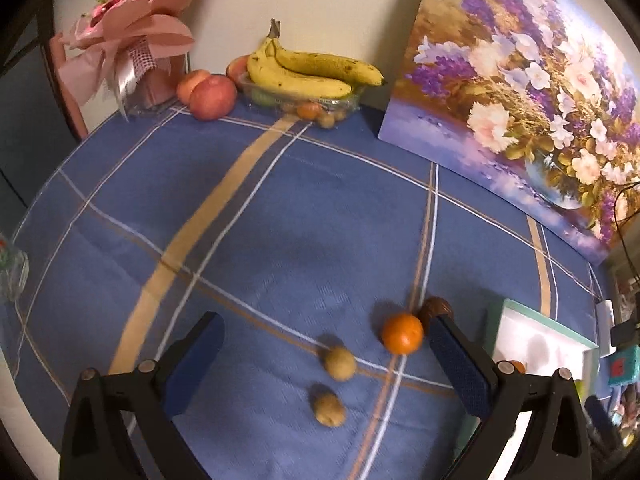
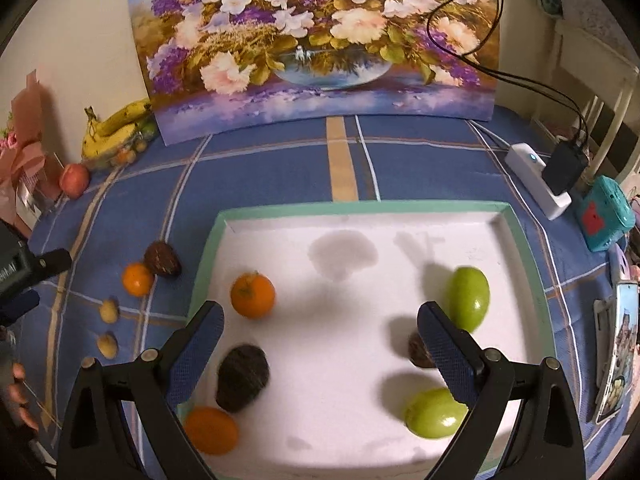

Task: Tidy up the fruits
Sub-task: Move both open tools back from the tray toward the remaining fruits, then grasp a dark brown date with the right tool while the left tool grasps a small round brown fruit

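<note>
With the left gripper (image 1: pixel 326 364) spread wide and empty over two small tan round fruits (image 1: pixel 339 363) just left of the green-rimmed white tray (image 2: pixel 532 264), best lowered squarely around one, closing gently, while the right gripper (image 2: pixel 320 344) hangs open above the tray
</note>
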Demonstrator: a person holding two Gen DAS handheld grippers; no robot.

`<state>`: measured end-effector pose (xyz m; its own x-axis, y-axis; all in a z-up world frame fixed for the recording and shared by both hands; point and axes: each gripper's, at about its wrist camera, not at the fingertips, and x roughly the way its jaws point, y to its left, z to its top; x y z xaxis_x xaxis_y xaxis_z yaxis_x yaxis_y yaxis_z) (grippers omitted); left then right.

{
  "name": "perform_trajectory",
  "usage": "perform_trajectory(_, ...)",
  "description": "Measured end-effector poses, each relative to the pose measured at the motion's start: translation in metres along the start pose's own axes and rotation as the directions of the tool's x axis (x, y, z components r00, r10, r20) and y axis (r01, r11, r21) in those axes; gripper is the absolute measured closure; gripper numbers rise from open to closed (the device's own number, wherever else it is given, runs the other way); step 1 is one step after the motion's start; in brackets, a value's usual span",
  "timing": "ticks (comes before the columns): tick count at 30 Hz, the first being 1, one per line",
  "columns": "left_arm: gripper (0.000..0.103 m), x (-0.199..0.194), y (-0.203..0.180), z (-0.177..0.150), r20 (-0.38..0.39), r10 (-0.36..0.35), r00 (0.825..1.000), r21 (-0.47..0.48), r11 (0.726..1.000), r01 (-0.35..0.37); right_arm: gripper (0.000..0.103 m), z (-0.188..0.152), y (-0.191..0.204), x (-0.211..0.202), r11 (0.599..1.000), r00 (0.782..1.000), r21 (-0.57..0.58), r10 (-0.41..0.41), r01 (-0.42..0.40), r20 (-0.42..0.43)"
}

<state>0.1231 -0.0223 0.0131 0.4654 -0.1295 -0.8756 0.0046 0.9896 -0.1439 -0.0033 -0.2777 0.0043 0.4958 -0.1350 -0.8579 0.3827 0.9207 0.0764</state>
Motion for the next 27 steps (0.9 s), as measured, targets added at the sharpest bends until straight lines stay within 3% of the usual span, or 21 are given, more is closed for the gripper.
perform_trajectory(4,0.0,-0.003,0.025,0.013,0.038,-0.051,0.998,-0.057,0.997,0.053,0.006,0.015,0.012,0.004,1.0,1.0,0.002,0.022,-0.022,0.005)
perform_trajectory(10,0.0,-0.02,0.052,0.024,0.112,-0.046,0.993,-0.068,0.996,0.053,0.006,0.037,0.042,0.007,0.991,0.991,0.002,0.134,-0.134,0.018)
perform_trajectory(15,0.0,-0.017,0.068,0.02,0.057,-0.07,0.996,-0.104,0.992,0.076,0.006,0.051,0.069,0.009,0.98,0.981,-0.035,0.195,-0.194,0.018)
perform_trajectory(23,0.001,0.017,0.064,-0.002,-0.072,-0.082,0.994,-0.082,0.994,0.076,0.016,0.073,0.096,0.029,0.957,0.953,-0.037,0.282,-0.288,-0.113)
perform_trajectory(26,0.003,0.034,0.057,-0.011,-0.132,-0.098,0.986,-0.07,0.994,0.09,0.037,0.078,0.1,0.039,0.955,0.943,-0.025,0.287,-0.295,-0.168)
perform_trajectory(27,0.006,0.037,0.056,-0.013,-0.143,-0.1,0.985,-0.066,0.994,0.091,0.038,0.078,0.101,0.042,0.954,0.94,-0.023,0.289,-0.298,-0.181)
